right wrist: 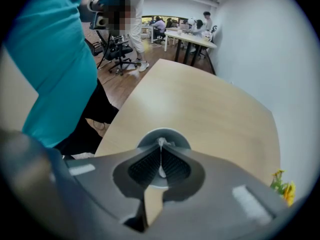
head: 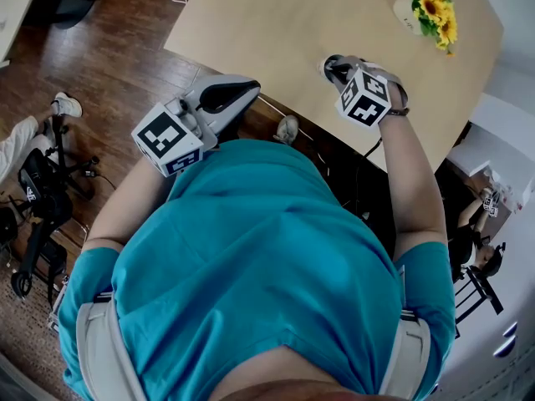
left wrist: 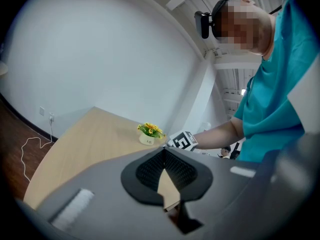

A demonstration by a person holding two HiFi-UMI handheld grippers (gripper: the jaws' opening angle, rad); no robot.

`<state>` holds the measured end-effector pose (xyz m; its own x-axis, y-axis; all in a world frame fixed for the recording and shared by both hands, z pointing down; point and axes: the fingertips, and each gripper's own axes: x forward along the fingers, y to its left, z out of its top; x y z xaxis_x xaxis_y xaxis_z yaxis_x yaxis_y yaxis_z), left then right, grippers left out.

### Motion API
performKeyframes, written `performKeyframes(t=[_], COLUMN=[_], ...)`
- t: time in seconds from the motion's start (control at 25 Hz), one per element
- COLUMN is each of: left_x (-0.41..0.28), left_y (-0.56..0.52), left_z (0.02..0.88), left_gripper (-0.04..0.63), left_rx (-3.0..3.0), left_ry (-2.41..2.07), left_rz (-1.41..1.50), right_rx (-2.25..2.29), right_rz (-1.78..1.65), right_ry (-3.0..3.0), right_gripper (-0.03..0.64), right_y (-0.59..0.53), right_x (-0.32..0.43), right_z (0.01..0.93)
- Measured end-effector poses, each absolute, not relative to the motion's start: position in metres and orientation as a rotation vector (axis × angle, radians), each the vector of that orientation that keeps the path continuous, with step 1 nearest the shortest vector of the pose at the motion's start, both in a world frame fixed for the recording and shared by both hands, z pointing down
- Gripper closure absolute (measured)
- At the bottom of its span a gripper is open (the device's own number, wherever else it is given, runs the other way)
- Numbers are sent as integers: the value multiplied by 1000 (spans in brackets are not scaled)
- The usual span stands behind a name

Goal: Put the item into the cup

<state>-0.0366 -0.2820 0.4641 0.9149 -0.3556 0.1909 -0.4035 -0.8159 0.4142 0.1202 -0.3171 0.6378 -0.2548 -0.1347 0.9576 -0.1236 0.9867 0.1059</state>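
A grey cup (right wrist: 164, 134) stands near the front edge of the light wooden table (right wrist: 210, 104). Only its rim shows behind my right gripper (right wrist: 160, 145), whose tips are directly over the opening. That gripper is shut on a thin white item (right wrist: 160, 171), pinched upright between the pads. In the head view the cup (head: 331, 62) is a dark ring just beyond the right gripper (head: 338, 73). My left gripper (head: 244, 85) is held off the table's near-left edge; in its own view the left gripper (left wrist: 164, 151) is shut with nothing in it.
A small white pot of yellow flowers (head: 407, 11) stands at the table's far right, also seen as the flower pot (left wrist: 147, 139). My teal-shirted body fills the near side. Office chairs and a tripod (head: 38, 215) stand on the wooden floor at left.
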Motion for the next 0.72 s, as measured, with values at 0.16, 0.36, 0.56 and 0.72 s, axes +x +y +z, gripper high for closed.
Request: performKeyframes(t=[0.16, 0.36, 0.56, 0.72], left_x=[-40, -43, -44, -45], left_y=[-283, -282, -282, -282], left_z=[464, 465, 463, 460], left_gripper=[592, 592, 592, 592], left_rx=[2618, 2618, 2619, 2624], left_ry=[-555, -557, -559, -560], left_rz=[146, 144, 139, 138], right_rx=[177, 181, 192, 223], right_rz=[3, 16, 29, 32], right_ry=[-1826, -1828, -1832, -1850], right_gripper=[609, 609, 606, 591], right_y=[-318, -320, -322, -322], right_x=[119, 117, 117, 118], right_z=[644, 648, 646, 638])
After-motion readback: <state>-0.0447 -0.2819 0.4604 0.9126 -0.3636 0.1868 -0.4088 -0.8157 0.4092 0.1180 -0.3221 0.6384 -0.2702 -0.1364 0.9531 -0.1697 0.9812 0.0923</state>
